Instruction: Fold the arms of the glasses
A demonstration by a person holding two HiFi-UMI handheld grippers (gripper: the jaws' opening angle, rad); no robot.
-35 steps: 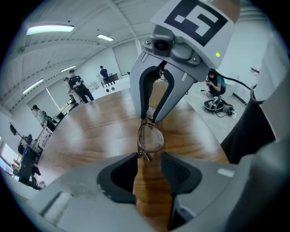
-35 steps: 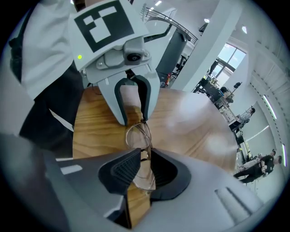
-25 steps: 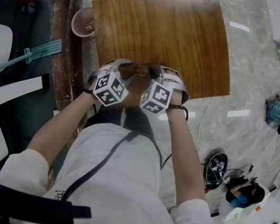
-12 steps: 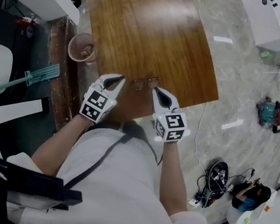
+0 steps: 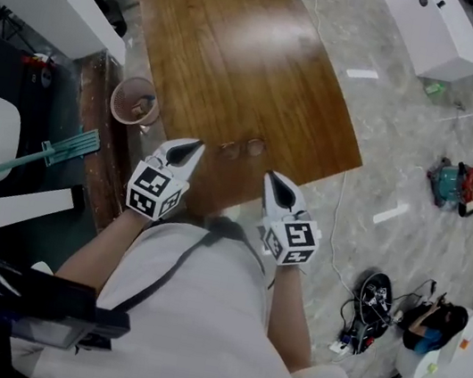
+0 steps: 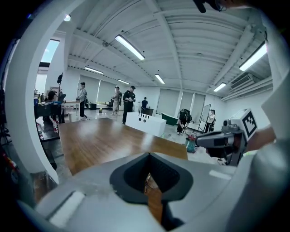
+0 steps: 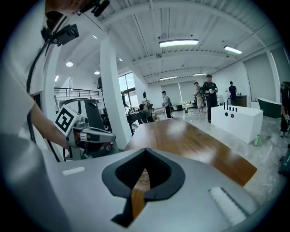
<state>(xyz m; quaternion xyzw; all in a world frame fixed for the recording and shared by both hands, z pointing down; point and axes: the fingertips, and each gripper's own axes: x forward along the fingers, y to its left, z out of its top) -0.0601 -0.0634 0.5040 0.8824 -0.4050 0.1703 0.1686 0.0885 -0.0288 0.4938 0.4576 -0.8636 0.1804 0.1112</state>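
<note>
One pair of glasses (image 5: 242, 147), arms indistinct.

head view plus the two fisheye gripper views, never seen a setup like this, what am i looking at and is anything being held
No robot here: a person holds a two-jaw gripper in each hand. The head view comes from a camera on the person's head, looking steeply down: the left gripper shows at left, the right gripper at right, each bearing a cube with square markers. The other two pictures come from wide-angle cameras riding on the grippers, looking along their jaws. In both, the jaws are shut with nothing between them. On the wooden table, near its front edge, lie the glasses, just beyond the two grippers and touched by neither. They look too small to tell whether the arms are folded. A pink basket stands beside the table.
</note>
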